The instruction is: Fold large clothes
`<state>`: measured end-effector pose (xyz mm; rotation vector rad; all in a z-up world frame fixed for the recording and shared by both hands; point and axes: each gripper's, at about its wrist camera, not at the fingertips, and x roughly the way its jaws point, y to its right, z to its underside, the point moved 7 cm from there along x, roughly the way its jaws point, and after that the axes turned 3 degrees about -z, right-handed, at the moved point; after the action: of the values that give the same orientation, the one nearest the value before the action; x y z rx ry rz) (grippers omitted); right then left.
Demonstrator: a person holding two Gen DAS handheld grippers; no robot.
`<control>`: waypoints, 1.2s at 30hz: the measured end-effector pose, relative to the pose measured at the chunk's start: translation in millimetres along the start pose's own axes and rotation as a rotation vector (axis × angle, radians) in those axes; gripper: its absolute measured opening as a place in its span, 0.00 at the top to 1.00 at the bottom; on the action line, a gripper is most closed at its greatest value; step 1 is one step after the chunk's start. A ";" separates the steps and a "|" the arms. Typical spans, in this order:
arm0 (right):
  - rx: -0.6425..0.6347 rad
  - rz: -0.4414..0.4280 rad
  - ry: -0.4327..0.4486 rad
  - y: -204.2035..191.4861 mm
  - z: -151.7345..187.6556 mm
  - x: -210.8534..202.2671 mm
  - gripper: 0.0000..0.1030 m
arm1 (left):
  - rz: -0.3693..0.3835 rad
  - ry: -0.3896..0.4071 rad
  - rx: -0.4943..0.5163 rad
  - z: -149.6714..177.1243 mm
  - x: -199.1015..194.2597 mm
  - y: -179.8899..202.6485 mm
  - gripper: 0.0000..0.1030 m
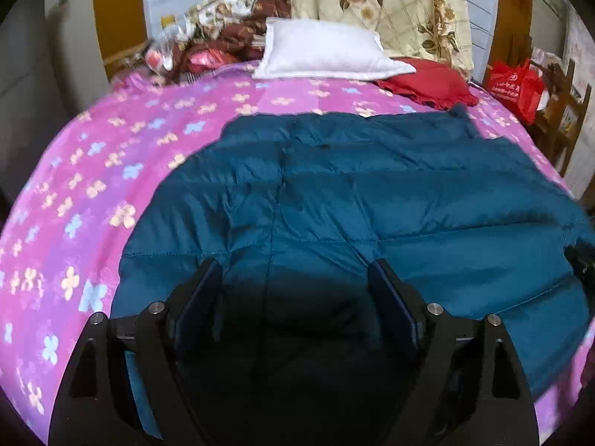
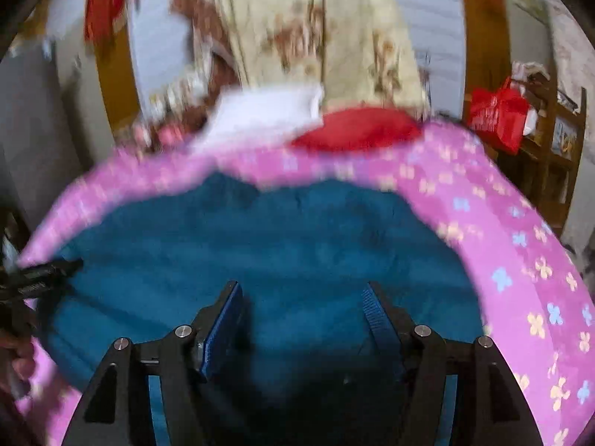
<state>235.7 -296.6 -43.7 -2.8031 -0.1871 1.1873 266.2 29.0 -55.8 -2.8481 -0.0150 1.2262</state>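
A large teal quilted garment (image 1: 334, 193) lies spread flat on the pink flowered bedcover (image 1: 93, 186). It also shows in the right wrist view (image 2: 260, 245), which is blurred. My left gripper (image 1: 295, 271) is open and empty, just above the garment's near edge. My right gripper (image 2: 301, 293) is open and empty, also over the garment's near part. The right gripper's tip shows at the right edge of the left wrist view (image 1: 582, 260). The left gripper's tip shows at the left edge of the right wrist view (image 2: 41, 271).
A white pillow (image 1: 327, 50) and a red cushion (image 1: 427, 80) lie at the head of the bed. A floral quilt (image 1: 390, 3) hangs behind them. Bundled fabrics (image 1: 215, 37) sit at the back left. A red bag (image 1: 515, 83) rests on a wooden shelf at right.
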 end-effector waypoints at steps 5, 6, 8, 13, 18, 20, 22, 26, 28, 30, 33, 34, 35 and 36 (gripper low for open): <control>0.062 -0.070 0.020 9.9 7.8 9.0 0.01 | 0.013 -0.040 -0.100 3.1 7.3 -8.5 0.03; 0.068 -0.082 0.018 8.0 9.6 11.4 0.00 | 0.029 -0.054 -0.130 3.6 9.4 -10.5 0.01; 0.097 -0.080 0.030 8.3 10.6 10.9 0.00 | 0.066 -0.069 -0.185 3.7 14.3 -13.6 0.01; 0.165 -0.104 0.038 9.9 4.6 4.1 0.00 | 0.141 -0.099 -0.258 5.8 15.3 -15.6 0.01; 0.108 -0.077 0.015 4.2 8.5 2.8 0.00 | 0.079 -0.097 -0.189 4.0 12.6 -6.2 0.00; 0.080 -0.057 -0.008 1.9 9.4 3.7 0.00 | 0.045 -0.088 -0.164 2.8 9.5 -6.7 0.00; 0.068 -0.039 -0.024 1.8 7.5 1.5 0.00 | 0.019 -0.093 -0.151 3.1 0.7 -6.1 0.00; 0.047 -0.004 0.015 -12.4 2.4 -42.4 0.01 | -0.026 -0.068 -0.062 16.0 -45.5 12.8 0.00; 0.053 0.033 0.061 -19.0 7.1 -75.6 0.01 | -0.013 -0.033 -0.005 32.4 -78.4 32.0 0.00; 0.088 0.044 0.093 -23.1 24.2 -111.2 0.01 | -0.008 -0.006 0.044 54.8 -108.8 47.8 0.00; 0.137 0.039 0.127 -24.0 53.8 -149.4 0.01 | 0.021 0.007 0.104 84.1 -145.7 66.9 0.00; 0.152 0.048 0.130 -23.3 65.9 -161.0 0.01 | 0.032 0.011 0.110 92.0 -157.2 70.5 0.00; 0.168 0.065 0.131 -21.3 81.4 -174.6 0.00 | 0.049 0.013 0.111 100.1 -169.5 72.8 0.00; 0.173 0.070 0.129 -21.4 88.0 -180.0 0.00 | 0.057 0.010 0.112 105.0 -177.7 74.9 0.00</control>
<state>46.5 -299.0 25.7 -2.7412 0.0219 0.9790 67.2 -46.8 -2.0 -2.7769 0.1316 1.1822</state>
